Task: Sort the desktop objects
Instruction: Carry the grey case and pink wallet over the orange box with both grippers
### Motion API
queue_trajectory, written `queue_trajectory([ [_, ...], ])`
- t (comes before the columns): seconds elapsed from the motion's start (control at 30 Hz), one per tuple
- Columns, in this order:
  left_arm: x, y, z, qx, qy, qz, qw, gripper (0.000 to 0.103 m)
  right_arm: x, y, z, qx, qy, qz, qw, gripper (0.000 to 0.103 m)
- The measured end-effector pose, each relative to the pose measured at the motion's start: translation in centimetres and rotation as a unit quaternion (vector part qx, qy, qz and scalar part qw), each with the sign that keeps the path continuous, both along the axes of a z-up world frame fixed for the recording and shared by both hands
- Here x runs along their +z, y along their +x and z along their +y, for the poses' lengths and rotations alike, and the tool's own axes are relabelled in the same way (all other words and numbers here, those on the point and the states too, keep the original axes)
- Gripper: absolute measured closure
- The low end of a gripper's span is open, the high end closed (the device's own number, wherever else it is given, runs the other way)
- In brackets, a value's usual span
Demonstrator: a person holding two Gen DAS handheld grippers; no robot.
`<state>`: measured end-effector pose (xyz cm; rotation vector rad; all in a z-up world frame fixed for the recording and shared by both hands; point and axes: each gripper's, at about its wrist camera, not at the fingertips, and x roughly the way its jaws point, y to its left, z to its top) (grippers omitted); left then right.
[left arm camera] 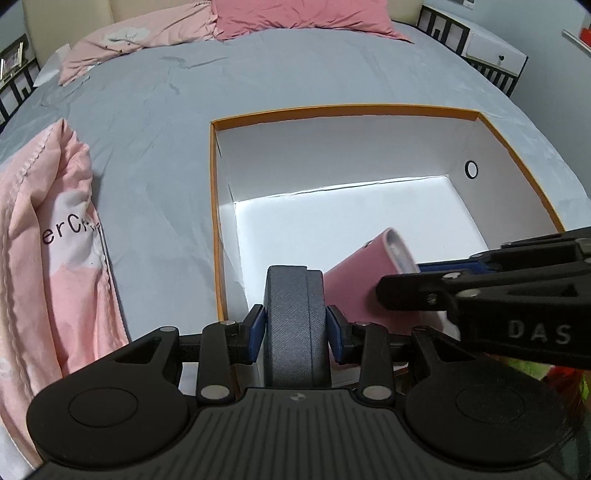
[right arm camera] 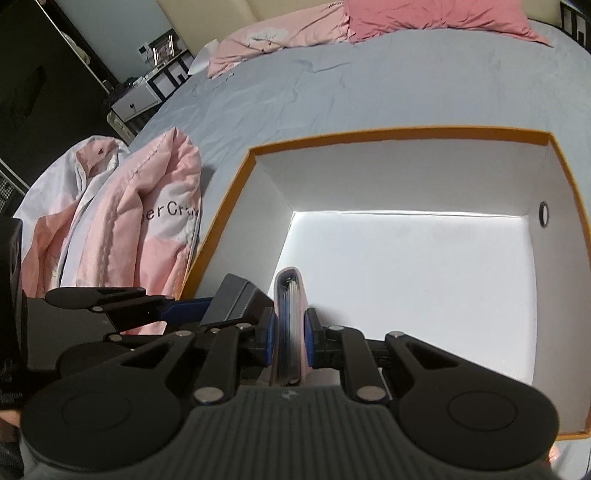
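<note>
My left gripper (left arm camera: 296, 328) is shut on a dark grey textured case (left arm camera: 295, 317), held upright over the near left corner of the open box (left arm camera: 332, 109). The box is white inside with an orange rim (right arm camera: 399, 133), and what shows of its floor is bare. My right gripper (right arm camera: 290, 332) is shut on a thin pink wallet (right arm camera: 290, 314) with pale sheets inside, low over the box's near side. In the left wrist view the pink wallet (left arm camera: 365, 273) tilts beside the grey case, with the right gripper (left arm camera: 410, 277) reaching in from the right. The right wrist view shows the grey case (right arm camera: 240, 299) just left of the wallet.
The box rests on a grey bed sheet (left arm camera: 184, 110). A bunched pink quilt (left arm camera: 55, 240) lies left of the box, close to its left wall (right arm camera: 140, 229). Pink pillows (left arm camera: 295, 18) sit at the head of the bed. White nightstands (left arm camera: 491, 51) flank the bed.
</note>
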<state>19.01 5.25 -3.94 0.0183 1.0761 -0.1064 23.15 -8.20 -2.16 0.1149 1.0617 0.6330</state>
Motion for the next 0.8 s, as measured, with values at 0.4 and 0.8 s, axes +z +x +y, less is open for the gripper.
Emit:
queue_trajectory([
  [0.4,0.5,-0.9,1.8,-0.018,-0.074,-0.018,0.9969,0.052,0.0,-0.1,1.2,0.003,-0.012,0.001,1.0,0.086],
  [0.8,2.1,-2.1,5.8,0.005,-0.164,-0.059,0.9847,0.046,0.3,0.6,1.6,-0.01,-0.026,0.011,1.0,0.086],
])
